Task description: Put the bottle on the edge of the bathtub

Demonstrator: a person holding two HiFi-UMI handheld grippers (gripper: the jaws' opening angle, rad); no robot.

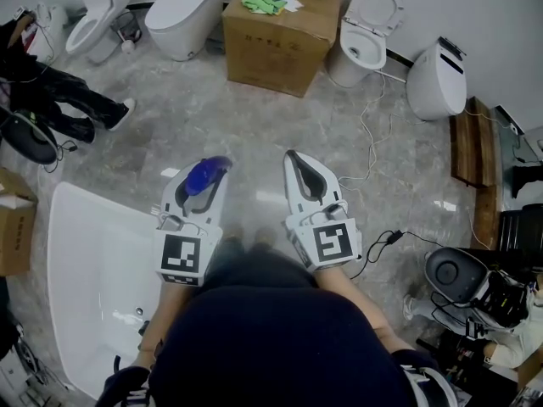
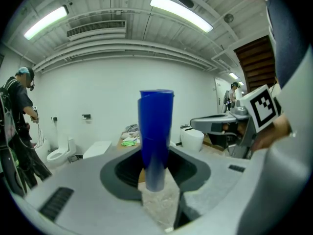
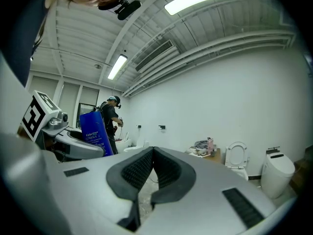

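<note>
1. bottle (image 2: 155,131): blue, smooth glossy plastic, tall and flat-sided, paler and narrower at its lower end. it stands upright, in the air over the floor, just beside the bathtub's near corner and not on its edge.
2. left hand-held gripper (image 1: 200,186): grey moulded shell, dark pads, clenched on the bottle.
3. right hand-held gripper (image 3: 152,151): same build, ribbed dark pads pressed together with nothing between them.
4. bathtub (image 1: 72,227): white, glossy, rounded rectangle with a broad flat rim, low at the person's left.
5. floor (image 1: 254,117): polished grey marbled tile with light reflections; a thin white cable (image 1: 366,134) trails across it.
6. room: white walls, ribbed ceiling with strip lights. white toilets (image 1: 365,36) and a brown cardboard box (image 1: 280,32) stand along the far wall.
</note>
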